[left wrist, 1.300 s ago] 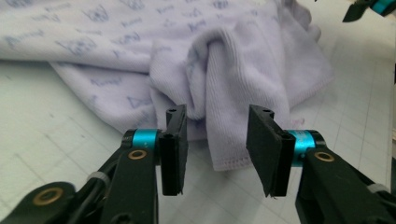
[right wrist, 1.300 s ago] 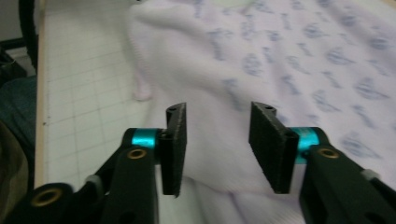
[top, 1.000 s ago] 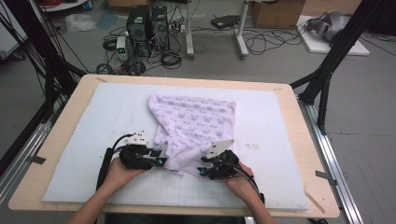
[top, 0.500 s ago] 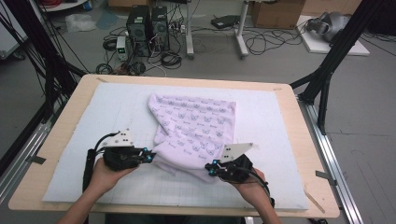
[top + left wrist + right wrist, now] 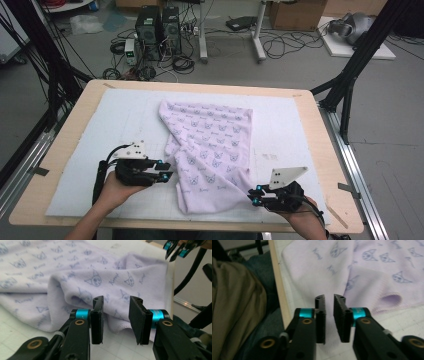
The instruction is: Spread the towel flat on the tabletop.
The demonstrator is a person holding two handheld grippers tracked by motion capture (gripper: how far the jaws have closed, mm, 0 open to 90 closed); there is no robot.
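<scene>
The lilac cat-print towel [image 5: 210, 150] lies rumpled on the white mat [image 5: 90, 150], its near edge toward me; it looks light, soft and limp, so I'd pinch a hemmed near corner. My left gripper [image 5: 167, 176] sits just left of that edge and my right gripper [image 5: 254, 196] just right of it, both with jaws apart, holding nothing.

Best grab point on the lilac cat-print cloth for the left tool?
Take the cloth at the rolled, doubled near edge just ahead of the left tool, coming in low along the mat from the person's left. That fold stands off the mat, so the open jaws can likely straddle it.
</scene>
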